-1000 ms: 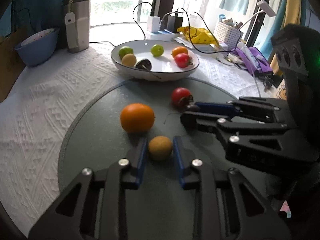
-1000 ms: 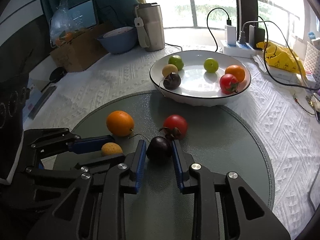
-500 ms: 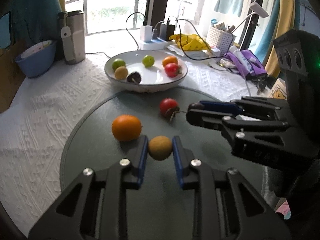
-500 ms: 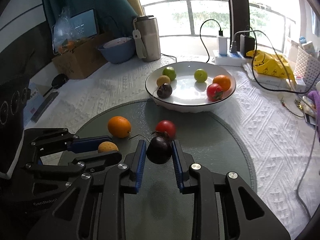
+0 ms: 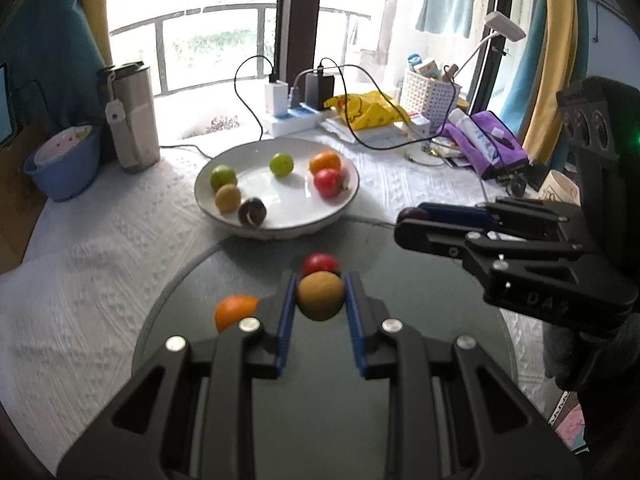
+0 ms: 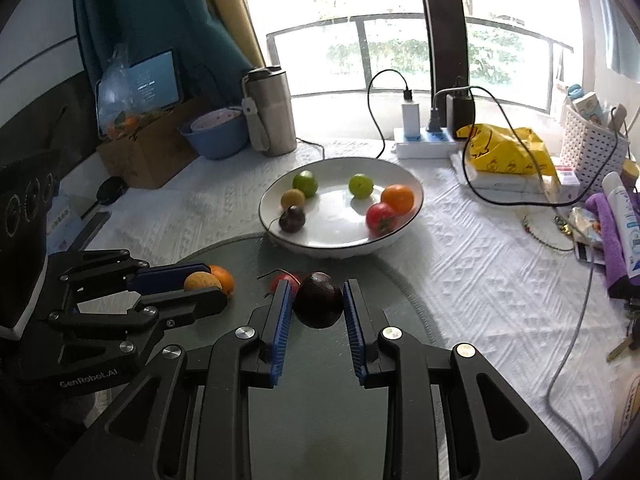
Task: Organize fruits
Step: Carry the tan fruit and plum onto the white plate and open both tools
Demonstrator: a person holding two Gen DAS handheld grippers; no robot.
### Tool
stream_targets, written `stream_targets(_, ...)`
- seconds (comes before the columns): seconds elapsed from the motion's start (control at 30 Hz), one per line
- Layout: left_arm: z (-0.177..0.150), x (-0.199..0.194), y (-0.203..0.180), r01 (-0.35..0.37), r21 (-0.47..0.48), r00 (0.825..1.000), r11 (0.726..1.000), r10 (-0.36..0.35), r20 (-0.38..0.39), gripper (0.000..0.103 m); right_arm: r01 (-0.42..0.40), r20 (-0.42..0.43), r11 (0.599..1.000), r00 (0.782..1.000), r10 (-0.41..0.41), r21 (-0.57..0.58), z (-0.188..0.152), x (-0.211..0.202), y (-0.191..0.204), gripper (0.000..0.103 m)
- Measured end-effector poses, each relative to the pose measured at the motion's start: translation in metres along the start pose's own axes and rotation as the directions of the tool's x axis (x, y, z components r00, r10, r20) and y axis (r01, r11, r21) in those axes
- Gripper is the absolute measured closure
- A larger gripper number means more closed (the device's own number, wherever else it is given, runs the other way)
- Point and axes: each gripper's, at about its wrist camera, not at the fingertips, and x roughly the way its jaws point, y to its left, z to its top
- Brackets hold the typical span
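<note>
The left gripper (image 5: 320, 294) has its two blue pads pressed tight on a small brown fruit (image 5: 320, 295), one pad on each side. The right gripper (image 6: 316, 300) is squeezing a dark purple fruit (image 6: 319, 300) the same way. Both grippers are over the round grey mat (image 6: 404, 308), with the left one just beside the right one. On the mat behind them sit an orange (image 5: 234, 312) and a red tomato (image 5: 320, 264); the brown fruit partly hides the tomato in the left view. Past the mat stands the white bowl (image 6: 412, 228) on the white bumpy tablecloth (image 6: 480, 280). In the bowl are two green fruits, a brown one, a dark one, a small orange and a red tomato. Farther back are a blue bowl (image 6: 216, 140) and a silver cup (image 6: 272, 112).
</note>
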Motion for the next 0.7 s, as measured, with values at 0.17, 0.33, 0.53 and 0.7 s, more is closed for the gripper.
stream_targets(0.17, 0.014, 0.005, 0.000, -0.003, 0.012, 1.000, 1.000, 0.002, 0.013, 0.077, -0.002, 0.013, 1.000, 1.000, 0.002, -0.002, 0.010, 0.001, -0.007, 0.075)
stream_targets(0.33, 0.025, 0.012, 0.004, -0.001, 0.019, 1.000, 1.000, 0.000, 0.020, 0.077, -0.004, 0.017, 1.000, 1.000, 0.004, 0.000, 0.019, 0.007, -0.012, 0.075)
stream_targets(0.53, 0.036, 0.022, 0.010, 0.008, 0.030, 1.000, 1.000, -0.009, 0.022, 0.077, -0.014, 0.013, 1.000, 1.000, 0.014, 0.000, 0.028, 0.020, -0.016, 0.075)
stream_targets(0.7, 0.045, 0.031, 0.019, 0.014, 0.026, 1.000, 1.000, -0.015, 0.022, 0.077, -0.019, 0.003, 1.000, 1.000, 0.019, -0.006, 0.036, 0.036, -0.018, 0.075)
